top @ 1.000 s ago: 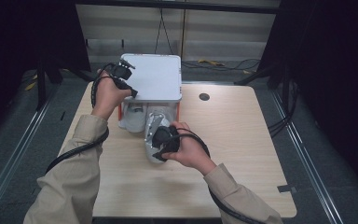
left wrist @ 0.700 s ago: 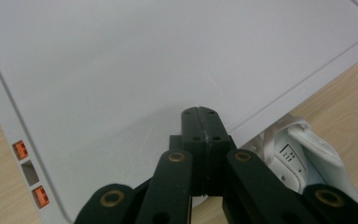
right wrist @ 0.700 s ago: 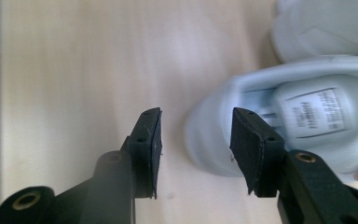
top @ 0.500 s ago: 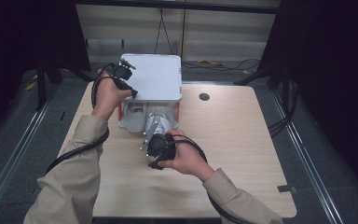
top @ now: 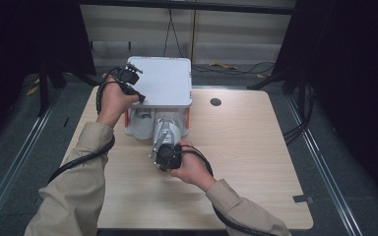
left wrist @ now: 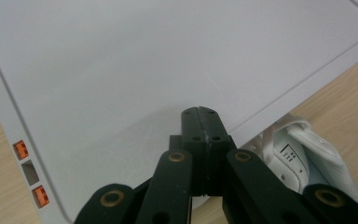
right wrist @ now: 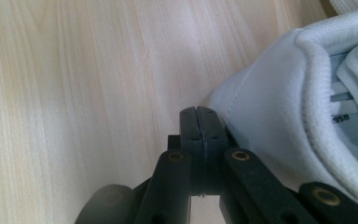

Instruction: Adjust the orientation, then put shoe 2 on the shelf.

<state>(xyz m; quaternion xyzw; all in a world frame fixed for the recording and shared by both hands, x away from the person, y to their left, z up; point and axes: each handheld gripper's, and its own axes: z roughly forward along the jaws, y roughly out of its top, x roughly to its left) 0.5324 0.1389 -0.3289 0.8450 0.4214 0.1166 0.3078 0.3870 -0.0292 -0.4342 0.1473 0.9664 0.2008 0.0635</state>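
A white box with orange corners (top: 127, 119) stands at the far side of the table, its flat white lid (top: 165, 81) raised over it. My left gripper (top: 139, 97) is shut, its tips (left wrist: 200, 119) lying on the lid (left wrist: 168, 60) near the lid's edge. Under the lid lies one white shoe (top: 140, 125), seen below the edge (left wrist: 303, 158). A second white shoe (top: 168, 129) sticks out of the box toward me. My right gripper (top: 157, 152) is shut, low over the table, its tips (right wrist: 200, 119) right beside that shoe's heel (right wrist: 279, 116).
The light wooden table (top: 256, 167) has a small dark round hole (top: 215, 102) to the right of the box. Black cables trail from both grippers along the sleeves. Dark floor and rails border the table on both sides.
My right gripper has drawn back toward me and a little left, and the second shoe has come farther out of the box. The left gripper has stayed on the lid.
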